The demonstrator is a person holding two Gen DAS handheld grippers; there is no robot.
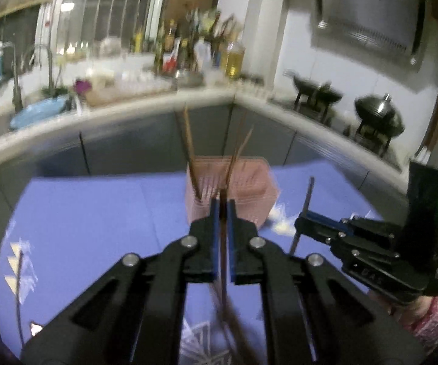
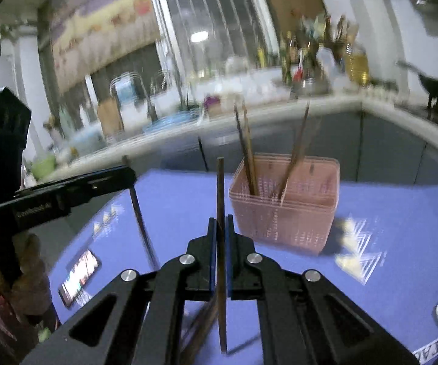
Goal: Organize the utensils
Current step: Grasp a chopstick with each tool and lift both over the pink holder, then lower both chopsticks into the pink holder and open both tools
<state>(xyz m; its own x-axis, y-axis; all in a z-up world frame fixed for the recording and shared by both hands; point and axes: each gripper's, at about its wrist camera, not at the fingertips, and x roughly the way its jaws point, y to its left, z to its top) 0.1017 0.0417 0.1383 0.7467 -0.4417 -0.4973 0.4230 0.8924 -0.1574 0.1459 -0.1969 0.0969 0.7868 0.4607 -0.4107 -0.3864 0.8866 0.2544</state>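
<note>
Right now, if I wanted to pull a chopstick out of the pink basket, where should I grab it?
Probably by the top end, coming from above. The chopsticks stand leaning in the pink basket, so only their upper parts stick out above the rim.

The left gripper [image 1: 223,203] points forward and somewhat downward, its jaws closed to a thin slit around a dark chopstick [image 1: 224,261] that runs back between the pads. The right gripper [image 2: 221,223] sits just beside it at a matching tilt, jaws likewise pinched on an upright chopstick [image 2: 221,243]. A hand [image 2: 21,261] grips the left tool's handle.
</note>
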